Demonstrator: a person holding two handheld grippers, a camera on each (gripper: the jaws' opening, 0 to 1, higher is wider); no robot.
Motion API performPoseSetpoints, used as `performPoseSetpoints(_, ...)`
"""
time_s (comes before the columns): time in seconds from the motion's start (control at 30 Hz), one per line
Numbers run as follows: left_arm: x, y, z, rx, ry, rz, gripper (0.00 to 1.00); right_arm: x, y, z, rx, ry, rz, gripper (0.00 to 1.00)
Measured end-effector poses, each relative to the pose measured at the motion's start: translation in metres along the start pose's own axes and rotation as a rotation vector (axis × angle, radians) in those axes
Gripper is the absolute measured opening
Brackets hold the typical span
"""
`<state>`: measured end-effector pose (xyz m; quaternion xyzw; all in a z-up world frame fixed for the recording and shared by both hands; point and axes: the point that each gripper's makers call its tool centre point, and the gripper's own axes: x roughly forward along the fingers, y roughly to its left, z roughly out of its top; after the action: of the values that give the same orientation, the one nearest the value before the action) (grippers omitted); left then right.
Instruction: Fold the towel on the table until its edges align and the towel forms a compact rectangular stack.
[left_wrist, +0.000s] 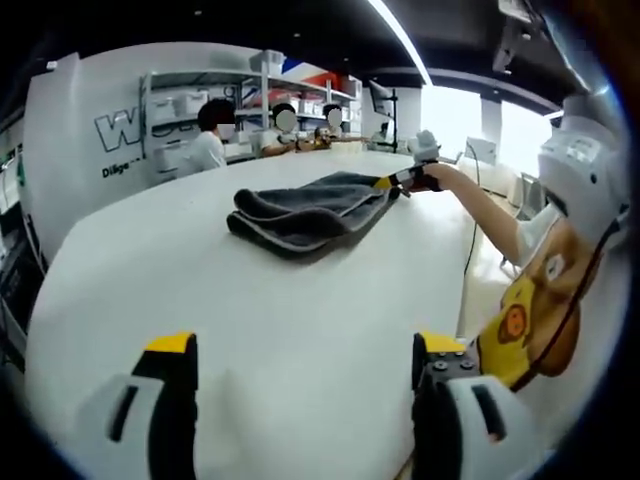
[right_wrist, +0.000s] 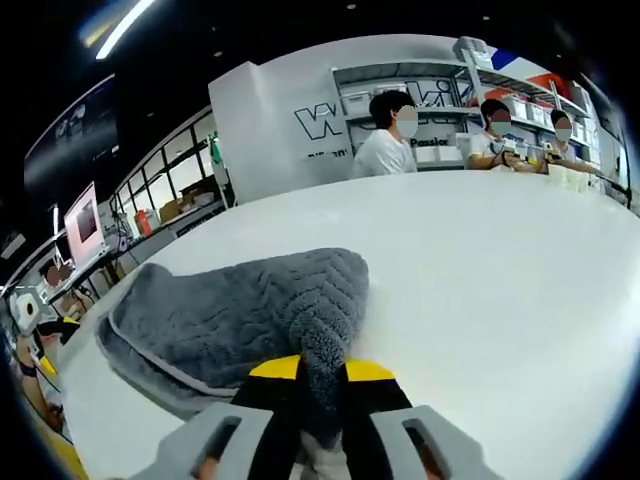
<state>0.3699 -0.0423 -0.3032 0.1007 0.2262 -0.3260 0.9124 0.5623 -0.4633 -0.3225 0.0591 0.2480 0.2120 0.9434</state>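
A large "W" was all that read clearly on the white wall panel (right_wrist: 300, 115). The folded grey towel (left_wrist: 310, 210) lay mid-table (left_wrist: 250, 310), running toward the right gripper (right_wrist: 320, 385), which pinched its corner. The left gripper (left_wrist: 300, 365) hung spread apart.

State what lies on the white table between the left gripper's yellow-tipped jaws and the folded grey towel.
Nothing: in the left gripper view, only bare white table separates the left gripper from the folded grey towel.
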Motion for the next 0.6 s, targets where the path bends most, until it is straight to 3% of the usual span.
performPoseSetpoints(0.17, 0.005, 0.0, 0.01, 0.022, -0.004, -0.012, 0.93, -0.002, 0.001, -0.001, -0.018, 0.001, 0.002, 0.19)
performPoseSetpoints(0.27, 0.01, -0.005, 0.02, 0.038, -0.018, -0.067, 0.92, -0.005, 0.001, -0.001, -0.054, -0.007, -0.005, 0.23)
performPoseSetpoints(0.6, 0.032, -0.007, 0.054, 0.076, -0.028, -0.158, 0.94, -0.014, 0.012, 0.002, -0.126, -0.023, 0.029, 0.44)
